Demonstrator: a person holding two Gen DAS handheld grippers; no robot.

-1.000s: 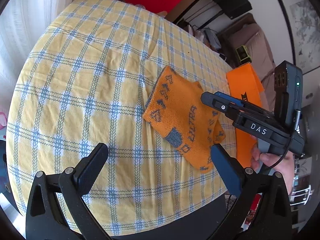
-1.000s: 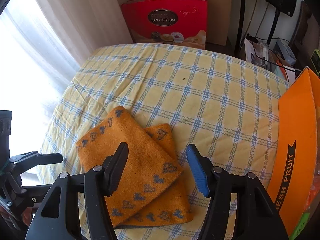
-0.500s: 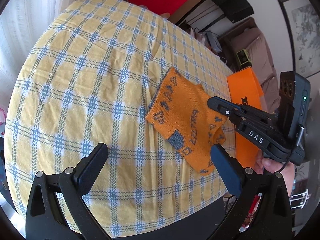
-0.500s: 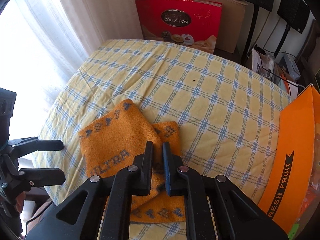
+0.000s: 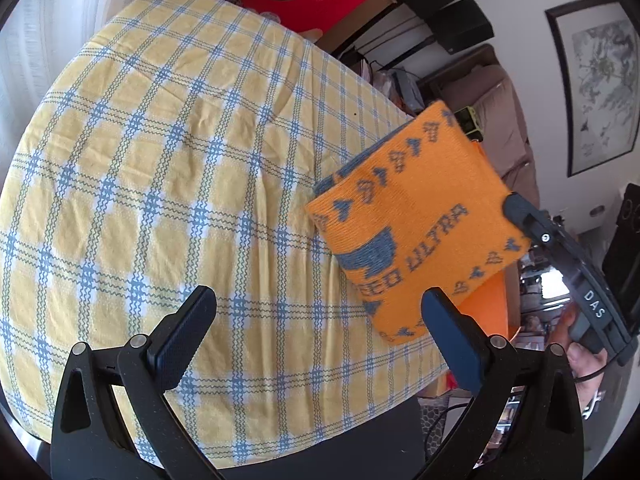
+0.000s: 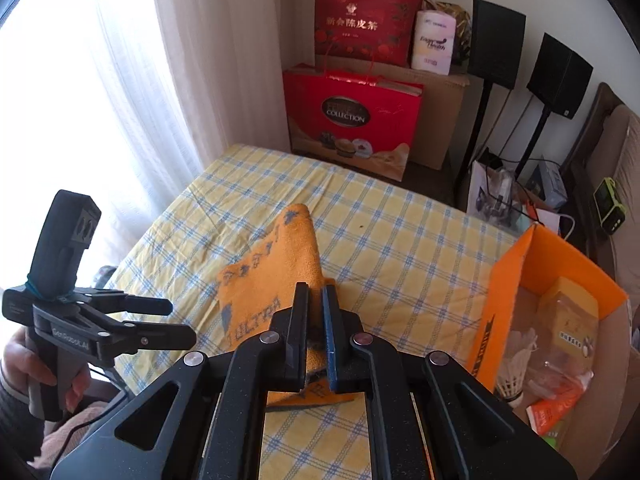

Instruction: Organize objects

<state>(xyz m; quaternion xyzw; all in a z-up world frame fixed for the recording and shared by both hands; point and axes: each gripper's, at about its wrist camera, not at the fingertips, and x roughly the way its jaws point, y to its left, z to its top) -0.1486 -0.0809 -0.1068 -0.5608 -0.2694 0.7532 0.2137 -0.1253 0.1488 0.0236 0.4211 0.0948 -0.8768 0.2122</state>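
Orange sock (image 6: 276, 280) hangs from the right gripper (image 6: 316, 332), whose jaws are clamped together on its near edge, so the sock is in the air above the checked counter (image 5: 160, 160) and not lying on it. Its long axis runs away from the gripper toward the far side. An orange box (image 6: 512, 280), open, stands to the right, just beside this gripper, and I judge it the likely place to drop the sock. The left gripper (image 5: 316, 328) holds nothing, jaws wide apart, at the left.
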